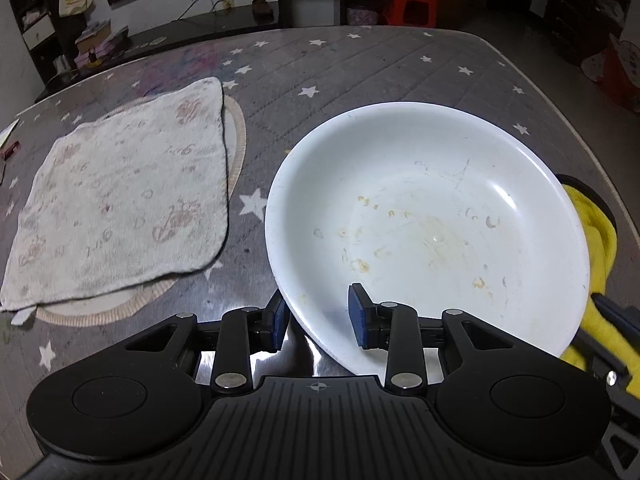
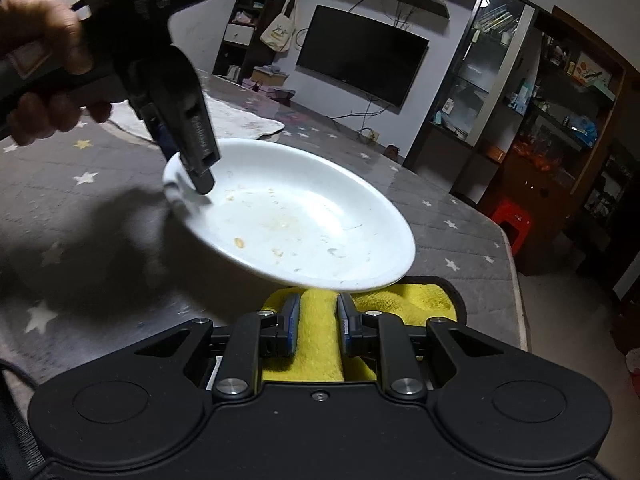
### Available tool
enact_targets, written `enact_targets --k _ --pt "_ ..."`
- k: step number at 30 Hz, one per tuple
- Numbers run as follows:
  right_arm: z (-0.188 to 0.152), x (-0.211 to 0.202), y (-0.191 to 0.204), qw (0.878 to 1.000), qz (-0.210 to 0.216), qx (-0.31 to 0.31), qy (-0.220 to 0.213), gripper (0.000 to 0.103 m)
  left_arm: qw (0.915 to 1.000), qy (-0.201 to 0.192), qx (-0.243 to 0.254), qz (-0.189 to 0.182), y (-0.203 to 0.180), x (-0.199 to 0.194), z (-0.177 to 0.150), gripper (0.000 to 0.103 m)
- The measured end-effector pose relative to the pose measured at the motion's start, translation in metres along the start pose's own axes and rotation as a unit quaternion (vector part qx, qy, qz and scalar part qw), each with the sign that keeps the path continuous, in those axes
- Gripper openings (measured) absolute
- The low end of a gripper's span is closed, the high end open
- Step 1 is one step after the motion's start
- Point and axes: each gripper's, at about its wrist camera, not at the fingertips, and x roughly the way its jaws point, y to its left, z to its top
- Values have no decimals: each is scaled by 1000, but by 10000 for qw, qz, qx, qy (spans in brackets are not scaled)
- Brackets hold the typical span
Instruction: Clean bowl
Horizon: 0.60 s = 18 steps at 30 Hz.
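A shallow white bowl (image 1: 432,216) with yellowish food spots is held tilted above the grey star-print table. My left gripper (image 1: 318,318) is shut on its near rim, one finger inside and one under it. In the right wrist view the bowl (image 2: 296,216) hangs in front, with the left gripper (image 2: 192,168) clamped on its left rim. My right gripper (image 2: 318,318) is shut on a yellow cloth (image 2: 320,336), just below the bowl's near edge. The yellow cloth (image 1: 600,248) also shows at the right in the left wrist view.
A pale patterned towel (image 1: 120,200) lies flat over a round woven mat (image 1: 236,136) on the left of the table (image 1: 360,68). The table's right edge (image 2: 508,248) is close. A red stool (image 2: 514,224) stands on the floor beyond it.
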Motion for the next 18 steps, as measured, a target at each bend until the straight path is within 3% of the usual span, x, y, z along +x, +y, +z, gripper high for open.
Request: enact_targets --k 10,18 --pt "-2 41 -37 9978 -417 439 252 22 9996 -81 -128 254 6 23 25 33" --pt "-6 52 -54 9948 -320 869 414 26 9999 -17 -106 -99 16 23 26 34"
